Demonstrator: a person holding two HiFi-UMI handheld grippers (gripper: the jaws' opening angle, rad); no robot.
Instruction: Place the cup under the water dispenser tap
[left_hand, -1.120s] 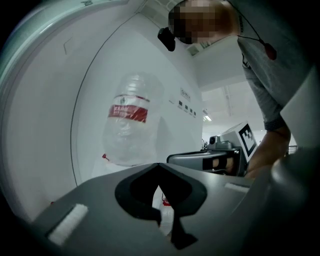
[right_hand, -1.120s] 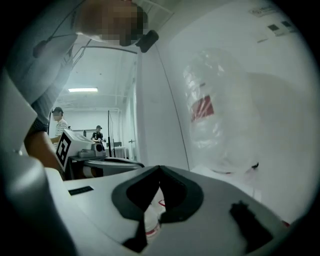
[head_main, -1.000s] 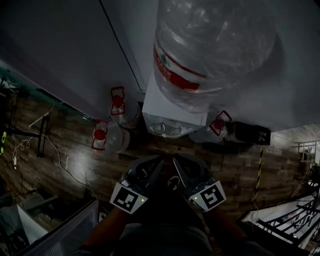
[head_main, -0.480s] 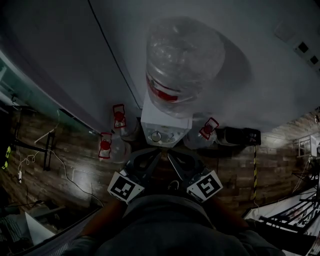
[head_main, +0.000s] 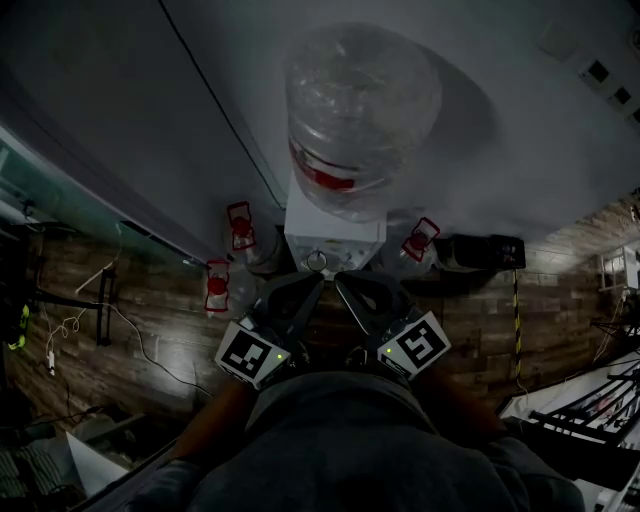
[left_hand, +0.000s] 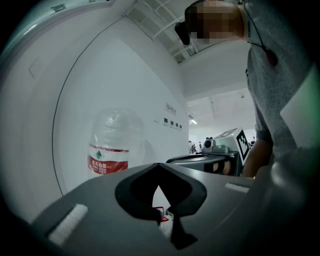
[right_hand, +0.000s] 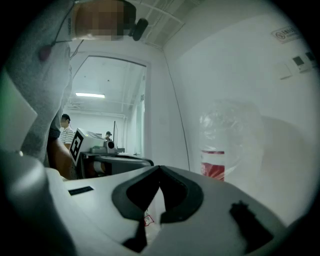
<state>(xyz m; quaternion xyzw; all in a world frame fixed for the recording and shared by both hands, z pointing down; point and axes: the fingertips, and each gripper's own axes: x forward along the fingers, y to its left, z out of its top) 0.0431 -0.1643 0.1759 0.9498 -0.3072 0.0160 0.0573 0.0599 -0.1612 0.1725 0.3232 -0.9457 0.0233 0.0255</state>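
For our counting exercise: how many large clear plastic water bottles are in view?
4 bottles. One sits atop the white water dispenser; two with red handles stand on the wooden floor at its left; one red-handled stands at its right. More may hide behind it.

Red band label (left_hand: 107, 162) on the water bottle (left_hand: 114, 135): white characters beside a green triangle logo, too small to read. Small wall sign (left_hand: 171, 109), illegible. Black-and-white square codes on left marker cube (head_main: 252, 356) and right marker cube (head_main: 417, 345).
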